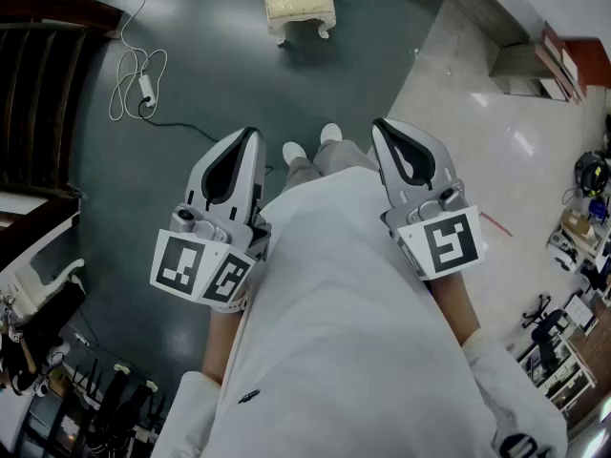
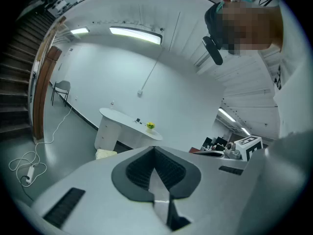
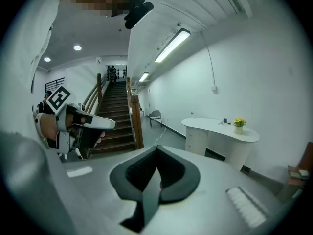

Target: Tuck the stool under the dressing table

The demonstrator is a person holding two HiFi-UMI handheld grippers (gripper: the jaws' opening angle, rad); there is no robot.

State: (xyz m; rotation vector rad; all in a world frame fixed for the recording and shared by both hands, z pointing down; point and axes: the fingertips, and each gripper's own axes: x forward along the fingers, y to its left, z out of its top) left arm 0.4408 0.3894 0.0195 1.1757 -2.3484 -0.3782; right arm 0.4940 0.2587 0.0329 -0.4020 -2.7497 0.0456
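The stool (image 1: 298,3), a cream cushion on white legs, stands on the dark floor well ahead of my feet. In the left gripper view a corner of the stool (image 2: 106,153) shows beside the white curved dressing table (image 2: 128,126), which carries a small yellow flower pot (image 2: 150,126). The right gripper view shows the dressing table (image 3: 220,131) against the far wall. My left gripper (image 1: 252,134) and right gripper (image 1: 378,124) are held side by side in front of my body, far from the stool. Both are shut with nothing between the jaws.
A white cable with a switch (image 1: 138,84) lies looped on the floor at the left, near a dark wooden staircase (image 3: 115,116). A chair (image 3: 155,116) stands by the wall. Pale tiled floor (image 1: 477,141) and cluttered shelves (image 1: 573,237) lie at the right.
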